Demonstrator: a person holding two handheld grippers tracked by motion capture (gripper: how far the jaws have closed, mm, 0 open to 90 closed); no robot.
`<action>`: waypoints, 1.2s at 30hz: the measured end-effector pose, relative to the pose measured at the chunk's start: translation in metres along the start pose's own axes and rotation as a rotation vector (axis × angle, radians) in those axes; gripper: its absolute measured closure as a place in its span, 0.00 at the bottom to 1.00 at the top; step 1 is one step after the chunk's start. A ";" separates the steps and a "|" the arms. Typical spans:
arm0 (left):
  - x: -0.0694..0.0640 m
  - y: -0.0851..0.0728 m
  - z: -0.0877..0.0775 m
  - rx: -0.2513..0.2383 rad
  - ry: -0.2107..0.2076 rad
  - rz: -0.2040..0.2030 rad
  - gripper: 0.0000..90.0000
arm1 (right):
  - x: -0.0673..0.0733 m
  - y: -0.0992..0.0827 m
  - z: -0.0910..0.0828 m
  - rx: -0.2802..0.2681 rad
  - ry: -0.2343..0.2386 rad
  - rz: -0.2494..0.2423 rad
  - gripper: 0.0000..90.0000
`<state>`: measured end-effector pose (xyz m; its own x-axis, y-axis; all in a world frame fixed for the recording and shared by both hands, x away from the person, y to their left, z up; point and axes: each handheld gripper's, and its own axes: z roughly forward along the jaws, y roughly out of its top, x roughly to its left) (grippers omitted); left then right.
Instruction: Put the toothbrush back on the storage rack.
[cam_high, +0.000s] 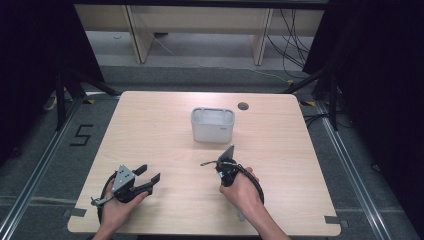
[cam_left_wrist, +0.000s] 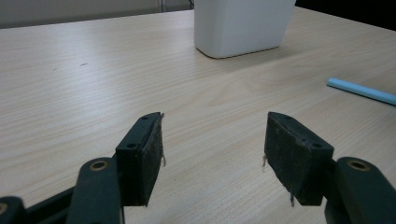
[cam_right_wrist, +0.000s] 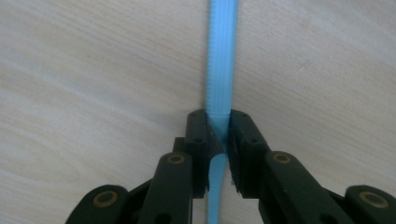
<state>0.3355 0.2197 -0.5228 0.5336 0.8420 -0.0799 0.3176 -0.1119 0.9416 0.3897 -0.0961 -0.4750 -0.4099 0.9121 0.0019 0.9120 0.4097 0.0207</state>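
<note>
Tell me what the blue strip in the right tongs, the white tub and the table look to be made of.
Blue strip: likely plastic, matte, with fine crosswise ribbing; the right tongs pinch it.
White tub: probably plastic, smooth, slightly translucent walls with rounded corners.
Table: pale wood-grain top, low sheen; solid wood or laminate cannot be told.

Table (cam_high: 150, 135) showing pale wood-grain laminate, smooth, matt. Bin (cam_high: 212, 125) near far edge looking like white matt plastic. Blue strip (cam_right_wrist: 222, 70) showing ribbed plastic. Gripper pads (cam_left_wrist: 152, 158) looking black, rubbery, frayed.
</note>
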 end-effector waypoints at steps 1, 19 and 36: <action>0.000 0.000 -0.001 0.011 0.007 0.001 0.41 | 0.000 -0.001 0.001 -0.020 -0.013 -0.025 0.88; -0.021 0.009 0.000 -0.001 -0.123 0.094 0.43 | -0.029 -0.030 -0.019 -0.142 -0.057 -0.901 0.88; -0.060 0.021 0.006 0.051 -0.387 0.174 0.45 | -0.024 -0.035 -0.033 -0.039 -0.078 -1.279 0.88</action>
<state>0.3148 0.1643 -0.5005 0.8345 0.5490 -0.0479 0.2303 -0.2685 0.9354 0.3668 -0.1322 -0.4429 -0.9865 -0.1300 -0.0992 -0.1300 0.9915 -0.0062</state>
